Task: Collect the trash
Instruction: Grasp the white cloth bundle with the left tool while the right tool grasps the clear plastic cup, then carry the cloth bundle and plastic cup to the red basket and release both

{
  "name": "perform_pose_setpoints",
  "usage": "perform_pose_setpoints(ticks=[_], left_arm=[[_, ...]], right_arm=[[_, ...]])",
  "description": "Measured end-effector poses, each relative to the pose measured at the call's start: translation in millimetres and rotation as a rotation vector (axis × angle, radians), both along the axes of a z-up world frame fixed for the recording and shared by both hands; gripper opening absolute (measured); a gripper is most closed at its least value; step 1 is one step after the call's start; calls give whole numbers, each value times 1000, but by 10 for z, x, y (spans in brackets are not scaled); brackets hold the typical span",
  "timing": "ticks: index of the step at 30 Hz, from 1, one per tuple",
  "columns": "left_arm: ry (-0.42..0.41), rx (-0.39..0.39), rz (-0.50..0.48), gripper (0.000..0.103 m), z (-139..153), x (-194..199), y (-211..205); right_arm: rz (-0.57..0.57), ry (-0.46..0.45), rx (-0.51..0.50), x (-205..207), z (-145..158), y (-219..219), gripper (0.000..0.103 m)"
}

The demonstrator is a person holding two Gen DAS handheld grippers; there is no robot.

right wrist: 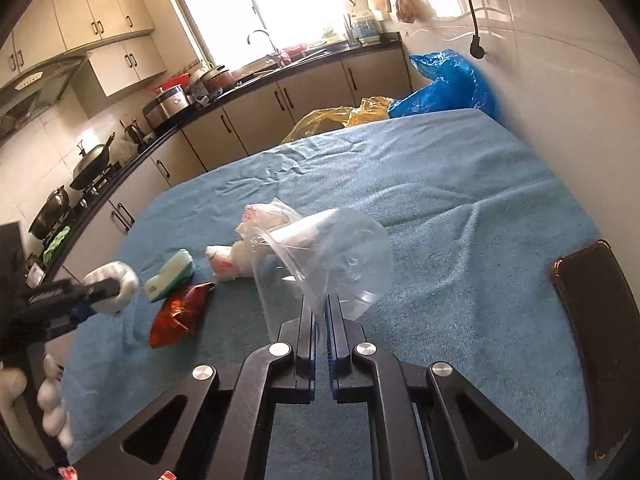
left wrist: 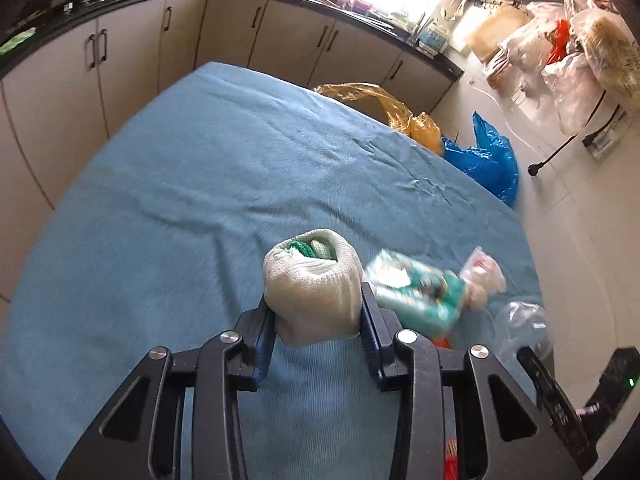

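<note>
cloth bundle (left wrist: 316, 286): my left tool (left wrist: 318, 320) is clenched on it, a pad pressing each side. its long axis runs up the frame, away from the lens, open end toward the top. off-white knit, rolled, with green fabric tucked in the mouth. lower centre of the left view; lower left of the right view.
clear bag (right wrist: 332, 256): my right tool (right wrist: 319, 312) is clamped tight on its lower edge. it flares up and left from the pads like a cone, wide mouth toward the centre of the frame. see-through, creased film, one only.
green-and-white pack (right wrist: 170, 274): one, lying flat on the desk (right wrist: 460, 208), long axis slanting from lower left to upper right. blurred in the left view.
red snack wrapper (right wrist: 180, 314): one, crumpled and shiny, just below the pack, pointing the same slant.
white-and-pink wrappers (right wrist: 250, 246): a small heap beside the clear bag's mouth; i cannot count them.
desk: blue towel cover, wrinkled.
far bags: one yellow (right wrist: 332, 118), one blue (right wrist: 444, 84), past the desk's far edge, upper right.
dark phone (right wrist: 596, 320): one, right edge.
</note>
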State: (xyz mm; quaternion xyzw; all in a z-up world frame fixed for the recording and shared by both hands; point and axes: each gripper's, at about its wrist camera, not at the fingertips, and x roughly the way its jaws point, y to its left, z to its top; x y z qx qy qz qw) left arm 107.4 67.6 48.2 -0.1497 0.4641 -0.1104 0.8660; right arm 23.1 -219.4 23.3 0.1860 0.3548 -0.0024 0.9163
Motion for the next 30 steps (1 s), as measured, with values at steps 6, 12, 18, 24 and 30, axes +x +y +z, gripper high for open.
perform_pose_setpoints(ticks=[6,12,18,24,30], left_arm=[[-63,32,16,37,310,-583,208],[-138,23,28,37,544,-1157,447],[-171,-74,33,37,653,-1691,724],[-186,-103,74,37,674,-2132,1016],[-180,-165,122,37,587,-2460,1361]], right_arm=[[31,-43,-5,-210,251,151,6],[74,-93,-10,-538,525,341,6],[120,-129,-12,-832,712,579,6],[188,-141,-19,-1006,797,893,6],[264,-145,-29,-1112,831,1260,6]])
